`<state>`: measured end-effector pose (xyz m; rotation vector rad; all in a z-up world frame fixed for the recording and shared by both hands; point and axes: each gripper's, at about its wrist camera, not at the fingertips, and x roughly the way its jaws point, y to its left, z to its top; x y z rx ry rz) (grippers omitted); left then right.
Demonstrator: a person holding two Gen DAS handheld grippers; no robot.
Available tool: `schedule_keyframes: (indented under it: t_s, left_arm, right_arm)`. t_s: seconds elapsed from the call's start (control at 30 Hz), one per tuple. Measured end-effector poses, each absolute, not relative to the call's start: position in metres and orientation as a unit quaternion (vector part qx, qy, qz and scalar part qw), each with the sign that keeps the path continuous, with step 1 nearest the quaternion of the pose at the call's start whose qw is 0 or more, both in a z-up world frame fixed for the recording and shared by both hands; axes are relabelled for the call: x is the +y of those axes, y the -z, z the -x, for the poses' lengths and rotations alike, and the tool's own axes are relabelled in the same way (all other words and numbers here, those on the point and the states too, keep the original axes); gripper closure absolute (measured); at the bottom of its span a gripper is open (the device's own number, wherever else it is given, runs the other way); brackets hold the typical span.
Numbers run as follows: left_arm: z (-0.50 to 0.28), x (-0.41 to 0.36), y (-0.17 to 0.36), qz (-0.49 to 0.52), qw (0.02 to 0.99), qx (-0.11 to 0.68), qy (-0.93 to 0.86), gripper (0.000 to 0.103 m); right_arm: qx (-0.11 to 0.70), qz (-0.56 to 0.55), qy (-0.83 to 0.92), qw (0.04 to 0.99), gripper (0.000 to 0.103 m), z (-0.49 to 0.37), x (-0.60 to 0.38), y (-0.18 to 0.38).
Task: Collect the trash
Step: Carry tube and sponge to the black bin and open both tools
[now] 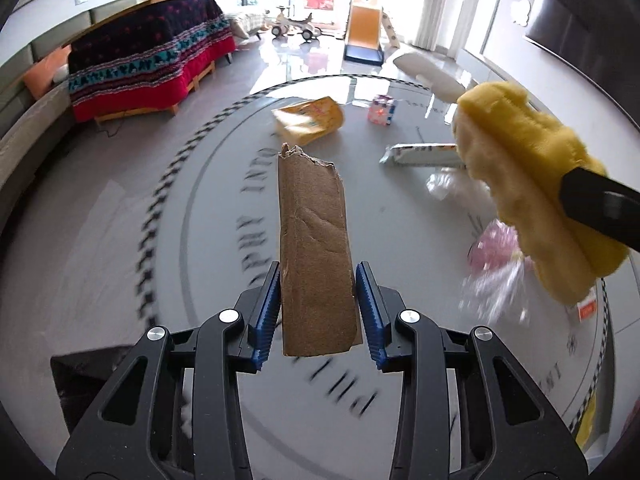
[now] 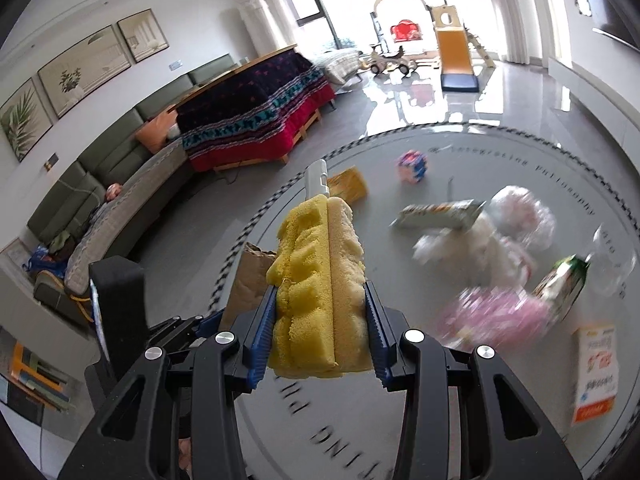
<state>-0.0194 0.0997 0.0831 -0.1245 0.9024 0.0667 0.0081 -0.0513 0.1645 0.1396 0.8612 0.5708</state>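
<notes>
My left gripper (image 1: 316,312) is shut on a torn strip of brown cardboard (image 1: 314,248) and holds it upright above the round glass table (image 1: 224,200). My right gripper (image 2: 320,332) is shut on a yellow sponge mop head (image 2: 316,280) with a white handle stub (image 2: 317,178); it also shows in the left wrist view (image 1: 532,184) at the right. The cardboard shows behind the sponge in the right wrist view (image 2: 252,280). Trash lies on the table: a yellow bag (image 1: 310,118), a white carton (image 1: 420,154), pink and clear plastic wrap (image 2: 496,312), a green box (image 2: 562,284).
A small pink and blue box (image 1: 382,110) stands at the table's far side. An orange and white packet (image 2: 596,372) lies at the right edge. A sofa (image 2: 112,184), a blanket-covered table (image 1: 148,64) and a toy slide (image 1: 364,32) stand on the floor beyond.
</notes>
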Motion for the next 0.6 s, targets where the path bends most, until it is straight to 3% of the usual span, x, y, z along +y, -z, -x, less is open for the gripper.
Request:
schedule_keyframes:
  t_s: [0.6]
  left_arm:
    - [0.212, 0.235, -0.039, 0.132, 0.872, 0.435, -0.181, 0.065]
  right_arm:
    - [0.445, -0.001, -0.415, 0.793, 0.06, 0.133, 0.097, -0.122]
